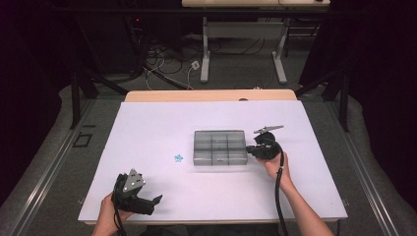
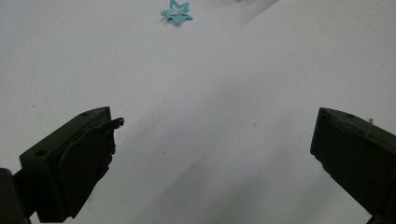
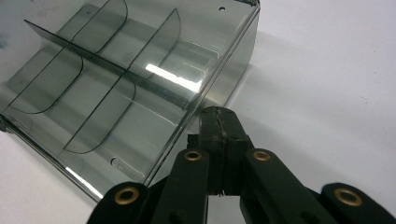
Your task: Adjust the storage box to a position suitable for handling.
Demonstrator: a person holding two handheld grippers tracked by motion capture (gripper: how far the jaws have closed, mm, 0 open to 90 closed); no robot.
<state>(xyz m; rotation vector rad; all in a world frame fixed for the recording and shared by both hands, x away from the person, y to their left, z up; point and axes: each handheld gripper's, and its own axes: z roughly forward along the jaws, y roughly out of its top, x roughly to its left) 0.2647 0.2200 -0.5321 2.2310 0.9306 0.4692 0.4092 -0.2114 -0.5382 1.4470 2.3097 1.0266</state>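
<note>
The right gripper (image 3: 219, 116) has its jaws pressed together with nothing between them, the tips against the near wall of the smoky plastic organiser box (image 3: 126, 79), close to one corner. On the high view that box (image 1: 220, 147) sits mid-table on the white sheet (image 1: 147, 128), with the right gripper (image 1: 252, 150) at its right side. I would judge the box is being nudged or steadied, so the push should stay low on the wall and level, or the light box may tip or swivel. The left gripper (image 1: 152, 201) rests near the table's front edge, jaws wide apart and empty. A small blue star (image 2: 177, 12) lies ahead of it, just left of the box, and looks like the next thing to pick up; thin and flat, it wants a shallow, careful pinch.
</note>
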